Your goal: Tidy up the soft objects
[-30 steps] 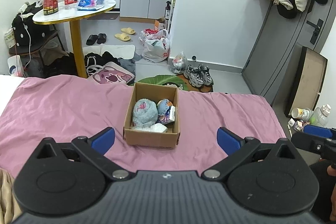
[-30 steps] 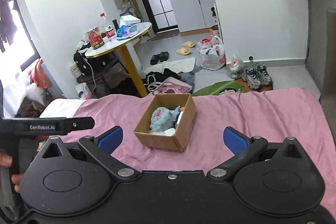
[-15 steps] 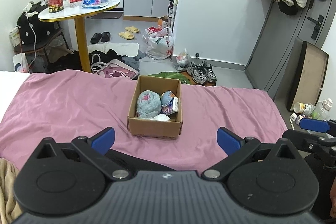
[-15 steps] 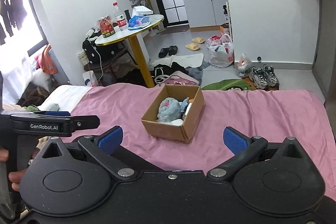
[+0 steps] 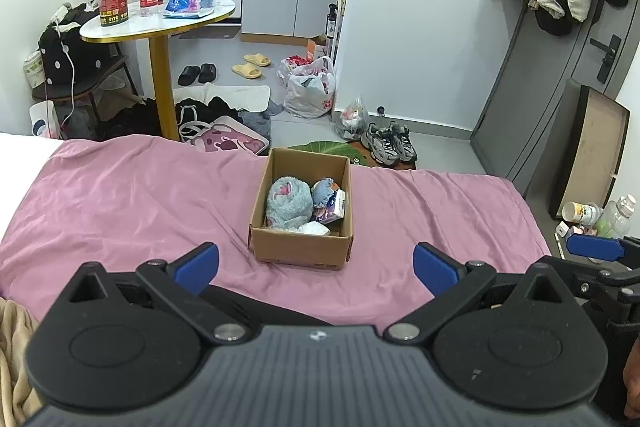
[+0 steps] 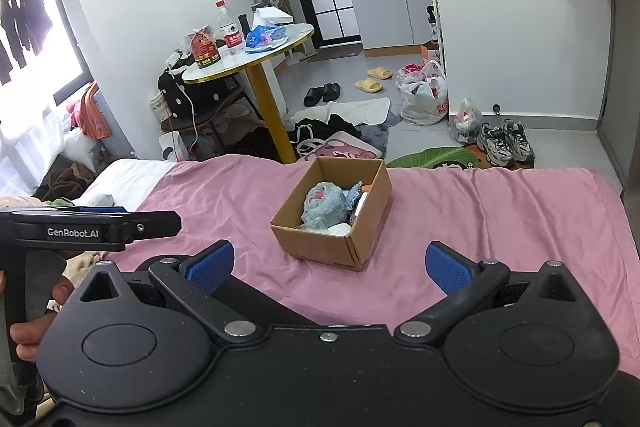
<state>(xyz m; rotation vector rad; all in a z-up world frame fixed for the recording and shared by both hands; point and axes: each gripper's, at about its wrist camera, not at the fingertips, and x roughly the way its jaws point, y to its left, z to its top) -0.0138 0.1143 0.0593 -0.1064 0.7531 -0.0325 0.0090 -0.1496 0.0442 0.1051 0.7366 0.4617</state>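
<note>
A cardboard box [image 5: 301,250] [image 6: 320,247] stands on the pink bed cover [image 5: 120,195] [image 6: 500,219]. Inside it lie a fluffy light-blue plush [image 5: 289,202] [image 6: 323,206], a smaller blue soft toy [image 5: 324,191], a small printed packet [image 5: 334,209] and a white soft item [image 5: 314,227]. My left gripper [image 5: 316,267] is open and empty, held back from the box's near side. My right gripper [image 6: 326,265] is also open and empty, a little before the box. The left gripper's body [image 6: 92,229] shows at the right wrist view's left edge, held by a hand [image 6: 24,339].
Beyond the bed foot are a round gold-legged table [image 5: 160,23] with bottles, bags and clothes on the floor, sneakers [image 5: 390,145], slippers and a grey door [image 5: 560,75]. A beige blanket [image 5: 12,355] lies at my near left. White bedding [image 6: 120,183] borders the pink cover.
Both grippers have drawn back and risen from the box, which now looks smaller and farther. Both stay open and empty; the box and its contents have not moved.
</note>
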